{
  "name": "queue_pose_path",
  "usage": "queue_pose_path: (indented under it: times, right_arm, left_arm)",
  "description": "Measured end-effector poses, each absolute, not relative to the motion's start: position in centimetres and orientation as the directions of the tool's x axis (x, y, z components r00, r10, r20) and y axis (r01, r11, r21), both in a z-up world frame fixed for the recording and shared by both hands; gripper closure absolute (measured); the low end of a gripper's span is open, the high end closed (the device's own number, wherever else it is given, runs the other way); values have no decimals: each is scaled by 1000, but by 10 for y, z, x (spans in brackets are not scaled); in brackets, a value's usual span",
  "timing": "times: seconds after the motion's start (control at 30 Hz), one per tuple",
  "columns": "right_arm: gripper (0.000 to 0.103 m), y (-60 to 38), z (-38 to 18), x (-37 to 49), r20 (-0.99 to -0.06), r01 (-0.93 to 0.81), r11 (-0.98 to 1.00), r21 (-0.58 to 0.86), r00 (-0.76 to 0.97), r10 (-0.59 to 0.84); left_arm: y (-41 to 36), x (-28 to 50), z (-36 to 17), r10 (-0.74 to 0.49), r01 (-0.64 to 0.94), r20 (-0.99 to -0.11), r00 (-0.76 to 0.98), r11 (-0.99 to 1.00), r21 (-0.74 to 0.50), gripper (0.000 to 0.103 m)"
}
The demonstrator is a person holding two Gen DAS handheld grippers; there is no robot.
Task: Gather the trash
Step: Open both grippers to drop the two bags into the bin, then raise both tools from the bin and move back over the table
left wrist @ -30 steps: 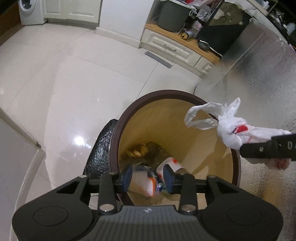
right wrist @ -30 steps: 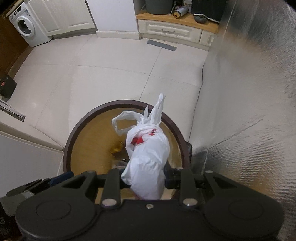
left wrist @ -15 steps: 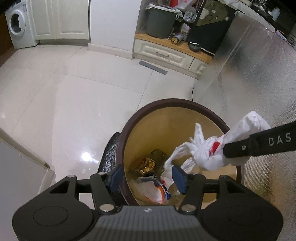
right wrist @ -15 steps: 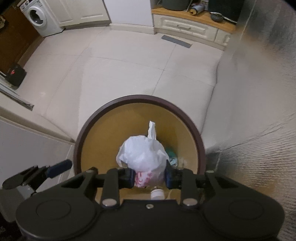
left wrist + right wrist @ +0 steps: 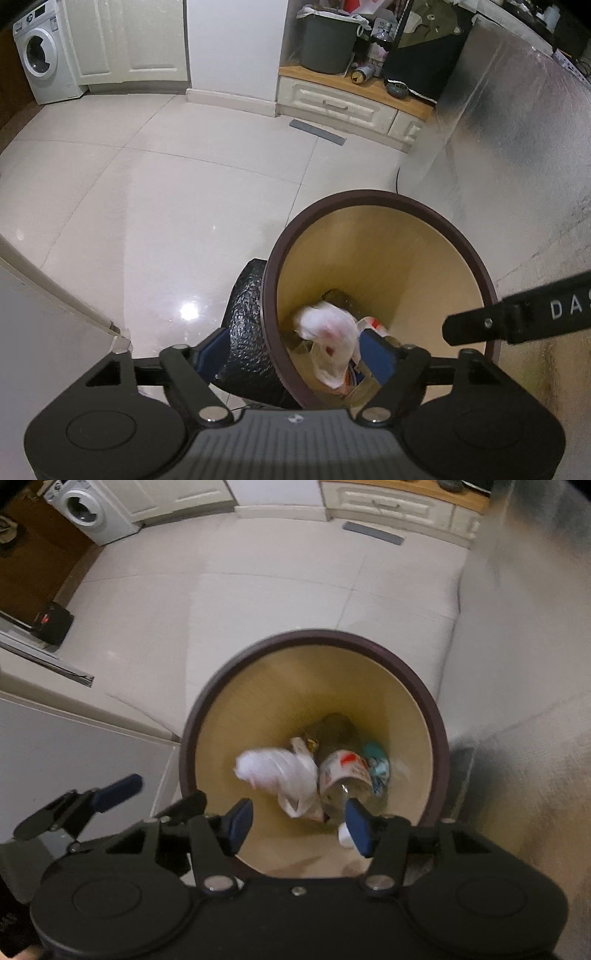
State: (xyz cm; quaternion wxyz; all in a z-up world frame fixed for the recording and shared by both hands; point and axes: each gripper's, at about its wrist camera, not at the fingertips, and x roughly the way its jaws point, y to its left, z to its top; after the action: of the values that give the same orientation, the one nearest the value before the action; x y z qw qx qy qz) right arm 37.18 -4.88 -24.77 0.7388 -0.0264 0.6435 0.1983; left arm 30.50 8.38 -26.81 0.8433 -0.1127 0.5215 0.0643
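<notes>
Down on the pale tiled floor (image 5: 155,206) stands a round trash bin (image 5: 384,266) with a dark brown rim and a yellowish inner wall, close beside a silvery foil-covered panel (image 5: 517,147). Inside it, a crumpled white plastic bag (image 5: 273,771) with red print, blurred, sits free of both claws, above the litter at the bottom. That litter includes a clear plastic bottle (image 5: 343,775) with a red-and-white label and white cap, a teal wrapper (image 5: 378,764) and a small gold wrapper (image 5: 312,743). A black textured bag (image 5: 247,325) leans against the bin's outer wall.

The right claw (image 5: 297,823) hangs over the bin mouth with its blue pads spread; its jaws have just been opening and nothing is between them. The left claw (image 5: 295,354) is spread wider, straddling the bin's near rim, its jaws also just opening and pinching nothing.

Farther back, a grey bucket (image 5: 327,40) lined with a plastic bag stands on a low wooden-topped cabinet (image 5: 351,103), and a washing machine (image 5: 40,59) sits in the corner.
</notes>
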Motion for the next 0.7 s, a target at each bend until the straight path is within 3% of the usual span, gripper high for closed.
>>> queue_pose_path:
  times: [0.27,0.7]
  right_arm:
    - [41,-62,-241,356,-962,-288,938,195,132,240]
    - [12,-80,-224,319,-941,-211,963,167,257,219]
  left_arm:
    - [86,295,-260,-3,-209,-893,450,972,-108,14]
    - [98,270,-240,2,-208,-874,486,972,-114,1]
